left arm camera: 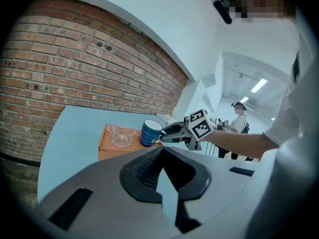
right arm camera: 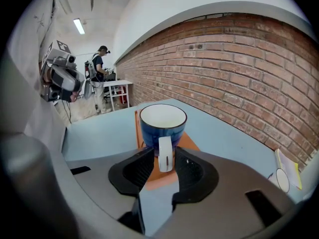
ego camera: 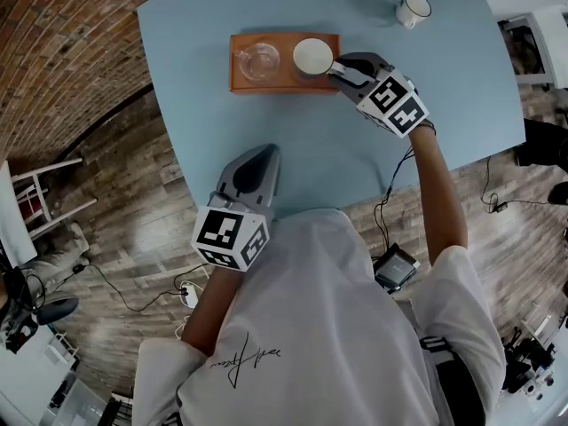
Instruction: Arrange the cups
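Right gripper (right arm camera: pixel 164 158) pinches the white handle of the blue mug (right arm camera: pixel 163 123), upright at the right end of the tray (ego camera: pixel 240 85), beside the glass (ego camera: pixel 260 60). Left gripper (left arm camera: pixel 162 156), jaws pressed together and empty, is over the near edge of the table (ego camera: pixel 311 149). A white mug (ego camera: pixel 413 9) stands well apart.

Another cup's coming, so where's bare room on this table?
Bare table lies left of the orange tray, between it and the white mug, and between it and the left gripper. The tray is crowded: glass cup, blue mug, right gripper.
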A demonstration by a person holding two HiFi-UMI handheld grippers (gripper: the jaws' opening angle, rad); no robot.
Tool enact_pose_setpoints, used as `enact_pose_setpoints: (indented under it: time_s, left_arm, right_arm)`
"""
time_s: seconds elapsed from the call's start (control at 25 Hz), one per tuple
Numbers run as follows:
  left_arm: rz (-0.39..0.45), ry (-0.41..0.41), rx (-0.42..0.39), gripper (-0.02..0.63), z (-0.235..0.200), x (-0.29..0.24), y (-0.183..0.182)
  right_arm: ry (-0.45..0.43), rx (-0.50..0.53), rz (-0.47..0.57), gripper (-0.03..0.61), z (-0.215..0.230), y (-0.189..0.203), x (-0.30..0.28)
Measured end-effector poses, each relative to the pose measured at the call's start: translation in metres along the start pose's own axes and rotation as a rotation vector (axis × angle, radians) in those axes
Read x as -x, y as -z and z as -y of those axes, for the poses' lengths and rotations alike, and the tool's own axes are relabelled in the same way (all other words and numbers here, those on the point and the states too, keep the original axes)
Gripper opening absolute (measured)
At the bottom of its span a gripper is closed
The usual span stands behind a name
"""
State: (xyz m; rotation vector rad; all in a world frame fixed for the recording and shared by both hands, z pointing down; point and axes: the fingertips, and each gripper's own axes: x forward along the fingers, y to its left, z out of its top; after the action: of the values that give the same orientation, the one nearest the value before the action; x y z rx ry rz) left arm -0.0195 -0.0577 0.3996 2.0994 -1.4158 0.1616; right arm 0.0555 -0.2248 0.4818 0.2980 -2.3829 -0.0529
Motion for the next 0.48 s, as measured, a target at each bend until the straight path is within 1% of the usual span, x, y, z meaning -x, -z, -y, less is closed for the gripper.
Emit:
enact_pose_setpoints:
  time_s: [0.24,0.48]
  left_arm:
    - [-0.010,-0.004,0.019,0.008,-0.006,0.000,-0.001]
    - [-0.020,-0.012,0.027,0.008,-0.011,-0.001,0.002]
  right_arm:
    - [-0.059,-0.006,0.024,0.110,-0.003,-0.003,-0.001]
    - [-0.077,-0.019,0.050,0.109,-0.005,-0.005,-0.004]
